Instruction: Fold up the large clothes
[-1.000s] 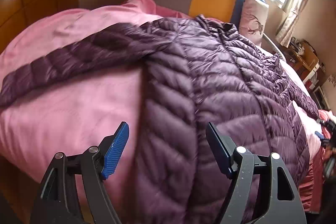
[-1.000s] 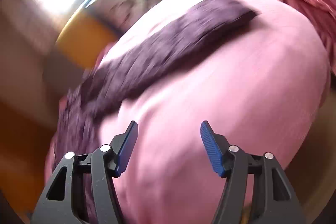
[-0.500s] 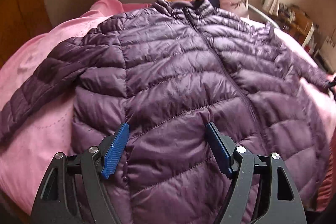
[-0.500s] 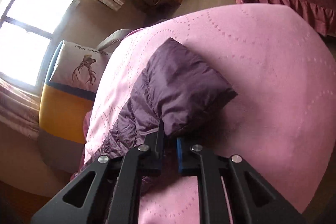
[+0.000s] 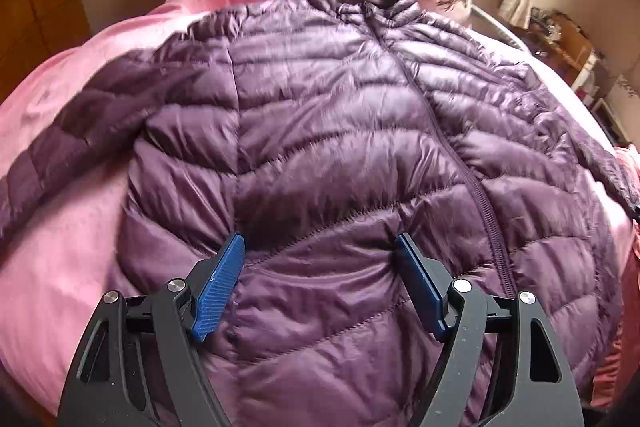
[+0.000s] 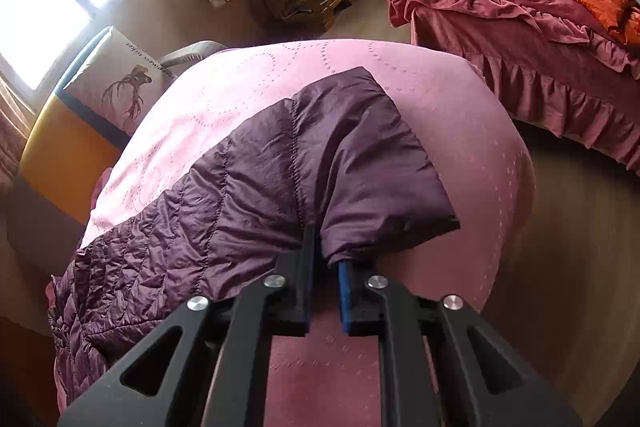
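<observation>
The right claw [image 6: 323, 247] is clenched on the jacket's cuff [image 6: 384, 163], probably to fold that sleeve in. The left claw [image 5: 320, 267] is released (holding nothing), with the purple jacket [image 5: 340, 131] flat on the bed [image 5: 60, 247] just ahead of it.

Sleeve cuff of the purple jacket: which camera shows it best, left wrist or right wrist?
The right wrist view: the sleeve cuff fills the middle of the frame, pinched in the shut right gripper over the pink bedspread. The left wrist view shows the jacket body and zipper; that cuff sits at its right edge, barely visible.
</observation>
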